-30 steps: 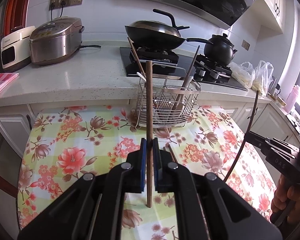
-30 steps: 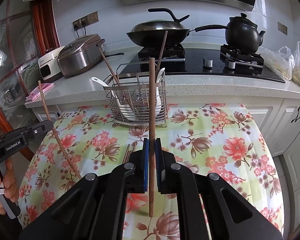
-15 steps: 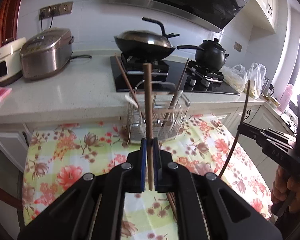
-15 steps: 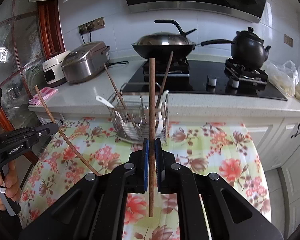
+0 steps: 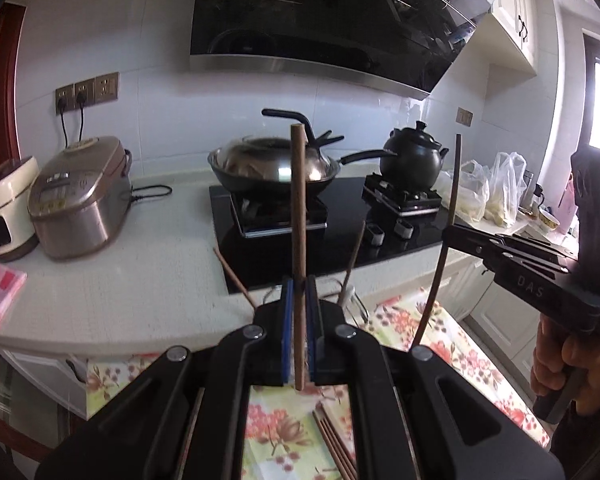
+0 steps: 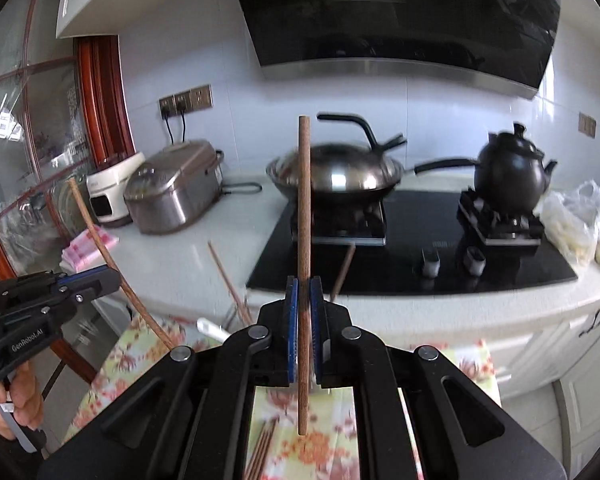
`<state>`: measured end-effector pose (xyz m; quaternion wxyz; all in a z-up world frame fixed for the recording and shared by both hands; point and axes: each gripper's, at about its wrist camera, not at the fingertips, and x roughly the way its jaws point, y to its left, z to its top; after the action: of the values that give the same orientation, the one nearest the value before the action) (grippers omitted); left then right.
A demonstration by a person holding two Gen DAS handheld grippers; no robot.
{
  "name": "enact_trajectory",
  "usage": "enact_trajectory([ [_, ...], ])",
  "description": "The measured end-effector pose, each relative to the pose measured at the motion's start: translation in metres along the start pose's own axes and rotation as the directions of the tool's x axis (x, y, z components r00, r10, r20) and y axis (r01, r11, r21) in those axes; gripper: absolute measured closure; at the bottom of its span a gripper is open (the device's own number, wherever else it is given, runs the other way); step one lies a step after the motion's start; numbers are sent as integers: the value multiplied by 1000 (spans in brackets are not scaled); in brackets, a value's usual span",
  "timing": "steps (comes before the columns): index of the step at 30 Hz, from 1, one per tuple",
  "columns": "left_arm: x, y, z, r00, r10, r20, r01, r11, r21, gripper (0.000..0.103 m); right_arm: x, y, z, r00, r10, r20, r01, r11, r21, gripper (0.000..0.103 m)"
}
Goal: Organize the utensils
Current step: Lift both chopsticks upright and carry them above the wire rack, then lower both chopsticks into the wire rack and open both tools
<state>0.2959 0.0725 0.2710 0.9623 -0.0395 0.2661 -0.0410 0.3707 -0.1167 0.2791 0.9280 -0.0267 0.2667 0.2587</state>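
Behind the left claw point(image 5: 299, 336), utensil rack hidden, 2 chopstick tips point(image 5: 352, 264) showing

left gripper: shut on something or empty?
Shut on a chopstick. The left gripper has its blue pads pressed against both sides of the stick, which stands upright between them.

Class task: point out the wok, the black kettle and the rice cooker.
Wok point(image 6: 336, 178), right wrist view, on its steel lid.
Kettle point(image 6: 508, 178), right wrist view, on its belly.
Rice cooker point(image 5: 76, 196), left wrist view, on its front side.
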Motion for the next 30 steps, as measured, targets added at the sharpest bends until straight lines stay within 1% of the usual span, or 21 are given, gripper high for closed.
enact_trajectory([
  [3,10,0,26,1000,11,17,-11,1000,2,97,14,1,23,1000,7,23,-8,1000,10,95],
  [6,26,-1,43,1000,17,17,-18,1000,7,97,32,1,36,1000,12,27,-13,1000,26,95],
  [11,56,-1,54,999,53,-1,-53,998,31,97,65,-1,40,1000,11,17,-12,999,43,95],
  [13,70,3,52,998,69,-11,-69,997,29,97,78,-3,37,1000,9,14,-10,999,47,95],
  [21,115,24,31,994,84,-77,-84,996,-6,97,116,-12,16,1000,-4,-22,5,997,77,95],
  [30,143,30,2,987,91,-130,-94,995,-15,97,137,-16,-8,999,-8,-45,12,996,84,95],
])
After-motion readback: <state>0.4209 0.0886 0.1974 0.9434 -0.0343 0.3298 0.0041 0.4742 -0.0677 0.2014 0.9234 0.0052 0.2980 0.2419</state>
